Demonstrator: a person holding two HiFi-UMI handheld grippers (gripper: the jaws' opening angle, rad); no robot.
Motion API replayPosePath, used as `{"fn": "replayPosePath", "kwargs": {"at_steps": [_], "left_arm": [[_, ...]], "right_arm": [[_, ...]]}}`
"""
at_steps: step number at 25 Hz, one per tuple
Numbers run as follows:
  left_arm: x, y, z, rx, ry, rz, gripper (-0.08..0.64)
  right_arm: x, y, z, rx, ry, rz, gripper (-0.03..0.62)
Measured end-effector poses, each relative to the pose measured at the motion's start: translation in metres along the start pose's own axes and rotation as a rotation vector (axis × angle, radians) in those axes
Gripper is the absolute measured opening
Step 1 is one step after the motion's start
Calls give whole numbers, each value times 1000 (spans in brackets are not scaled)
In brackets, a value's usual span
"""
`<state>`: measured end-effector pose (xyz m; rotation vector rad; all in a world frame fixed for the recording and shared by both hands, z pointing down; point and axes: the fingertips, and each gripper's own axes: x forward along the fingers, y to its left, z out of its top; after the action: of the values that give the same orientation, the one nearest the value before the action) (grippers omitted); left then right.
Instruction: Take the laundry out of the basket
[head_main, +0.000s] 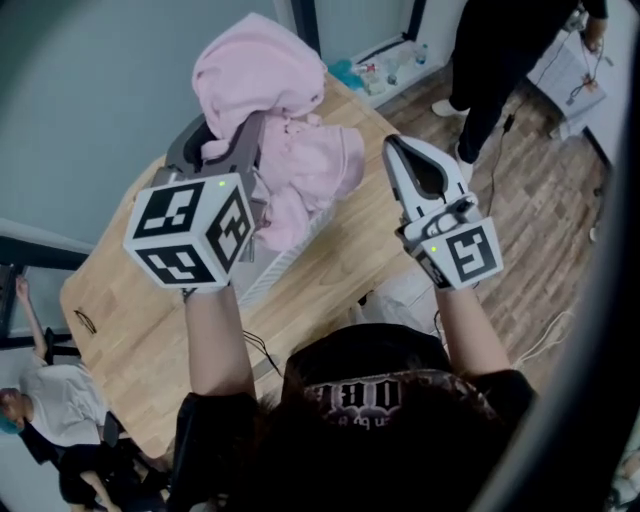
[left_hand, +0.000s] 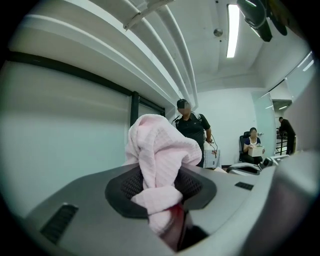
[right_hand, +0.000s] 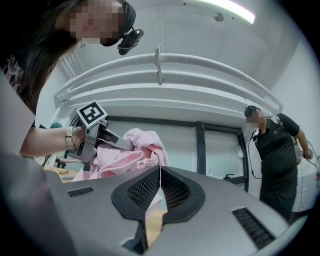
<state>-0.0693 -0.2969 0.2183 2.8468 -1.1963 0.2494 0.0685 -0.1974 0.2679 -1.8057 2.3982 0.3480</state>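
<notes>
My left gripper (head_main: 245, 130) is raised above the white basket (head_main: 285, 262) and is shut on a pink towel (head_main: 255, 65), which bunches over its jaws. In the left gripper view the towel (left_hand: 160, 150) is pinched between the pads (left_hand: 132, 185) and stands up in a twisted lump. More pink laundry (head_main: 315, 170) hangs below it over the basket. My right gripper (head_main: 392, 148) is held to the right of the laundry, apart from it. Its jaws are shut with nothing between them (right_hand: 160, 182). The right gripper view shows the left gripper (right_hand: 107, 137) with the pink cloth (right_hand: 135, 155).
The basket stands on a wooden table (head_main: 130, 320). A person in black (head_main: 490, 60) stands on the wood floor beyond the table's far right end. Another person (head_main: 40, 400) sits at the lower left. A seated person (left_hand: 253, 145) is far off in the room.
</notes>
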Motion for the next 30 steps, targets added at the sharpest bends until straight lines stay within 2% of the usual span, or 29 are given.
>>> {"fn": "replayPosePath", "kwargs": {"at_steps": [6, 10, 16, 30], "left_arm": [[16, -45, 25, 25, -51, -78, 137], [34, -76, 29, 22, -54, -124, 137], [59, -123, 37, 24, -65, -152, 137], [121, -252, 8, 21, -51, -239, 137]], "right_arm": [[-24, -22, 9, 6, -13, -60, 28], [-41, -48, 13, -18, -11, -103, 28], [-72, -90, 26, -60, -2, -146, 28], [-148, -181, 28, -74, 6, -206, 28]]}}
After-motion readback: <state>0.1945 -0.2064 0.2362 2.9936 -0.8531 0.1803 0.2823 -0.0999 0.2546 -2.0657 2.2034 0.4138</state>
